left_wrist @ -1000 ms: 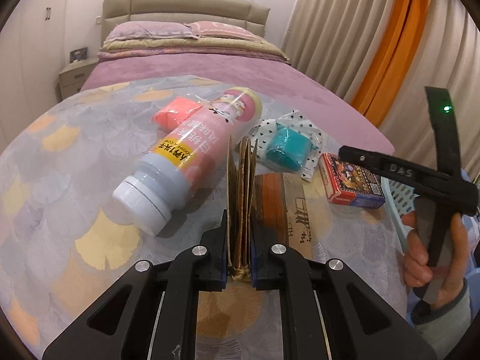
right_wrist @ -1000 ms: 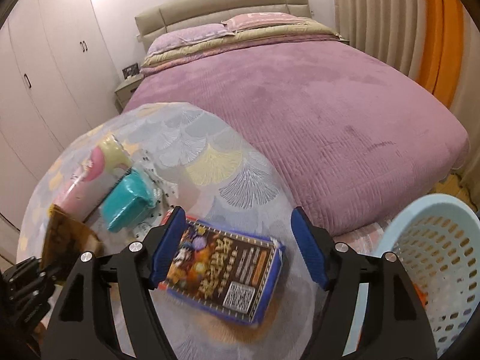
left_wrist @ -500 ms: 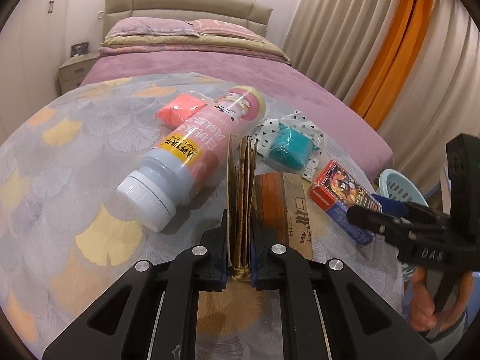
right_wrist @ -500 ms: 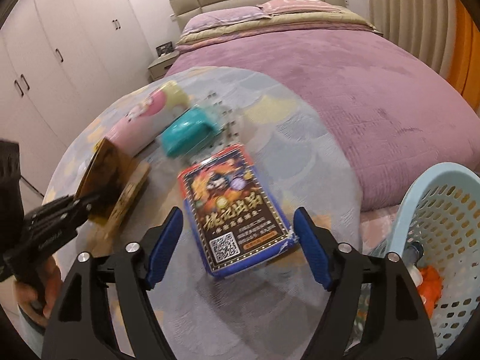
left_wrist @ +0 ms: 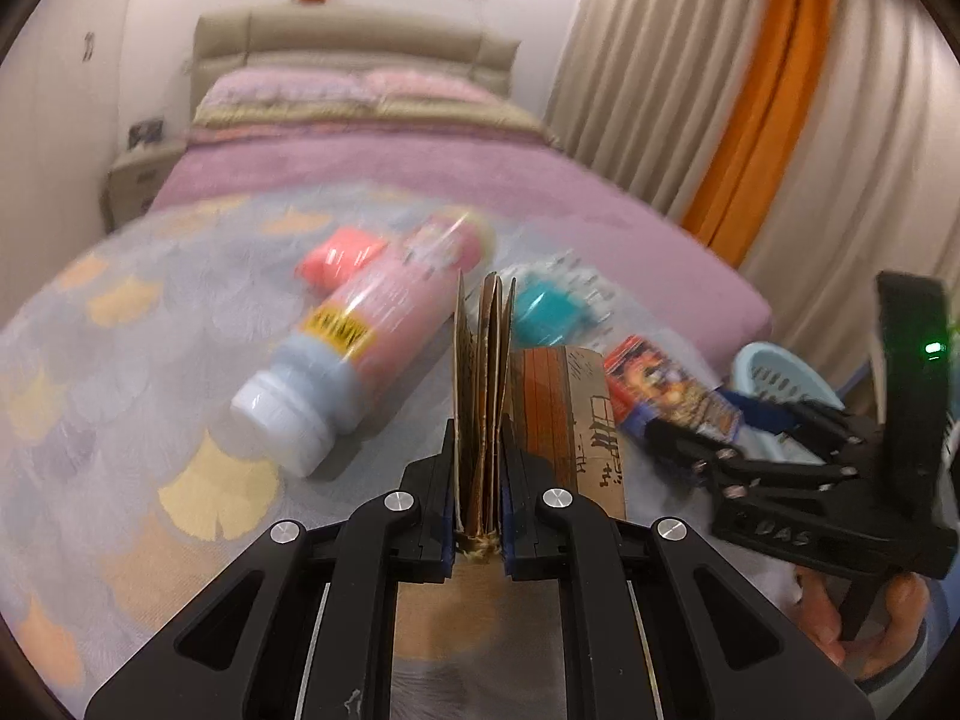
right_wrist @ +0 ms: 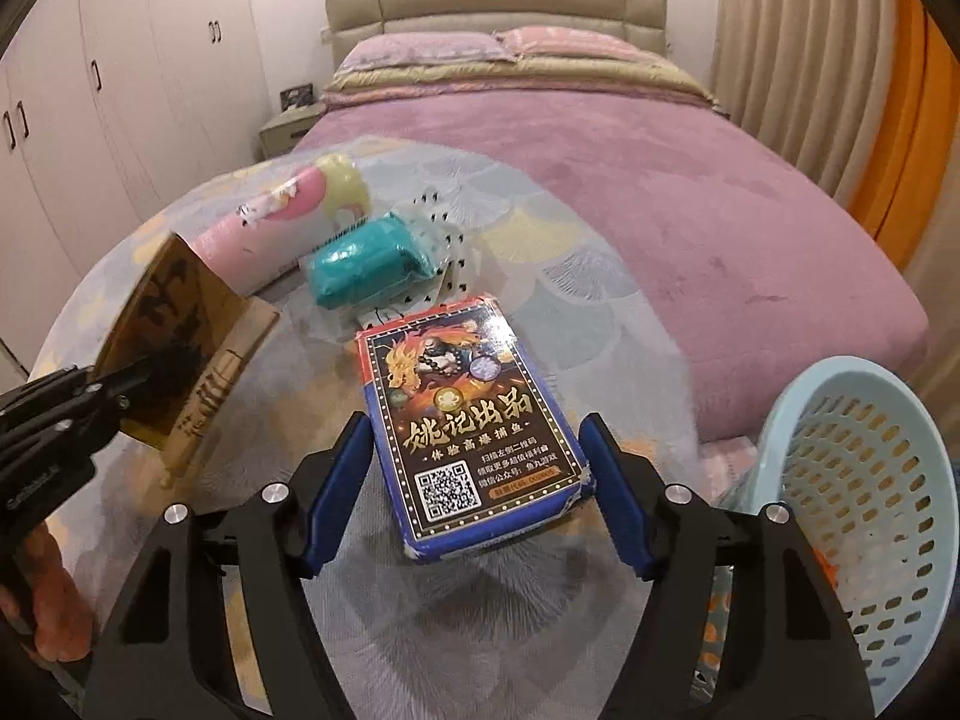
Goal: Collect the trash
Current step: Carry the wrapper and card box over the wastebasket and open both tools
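My left gripper (left_wrist: 477,450) is shut on a flattened brown cardboard box (left_wrist: 483,360), which stands on edge between the pads; the box also shows in the right wrist view (right_wrist: 174,324). My right gripper (right_wrist: 477,480) is open, its blue pads on either side of a blue and black card box (right_wrist: 468,414) that lies flat on the round table (right_wrist: 540,252). The card box also shows in the left wrist view (left_wrist: 666,390), with the right gripper (left_wrist: 702,438) around it. A pink bottle (left_wrist: 360,342), a teal packet (right_wrist: 360,258) and a coral packet (left_wrist: 339,255) lie on the table.
A light blue perforated basket (right_wrist: 858,516) stands off the table's right edge with some trash inside. A bed with a purple cover (right_wrist: 660,180) lies beyond the table. White wardrobes (right_wrist: 90,90) stand at the left, curtains (left_wrist: 750,120) at the right.
My right gripper has moved forward over the card box, so the box now sits between the open pads. The left gripper keeps hold of the cardboard and its view has shifted, now blurred.
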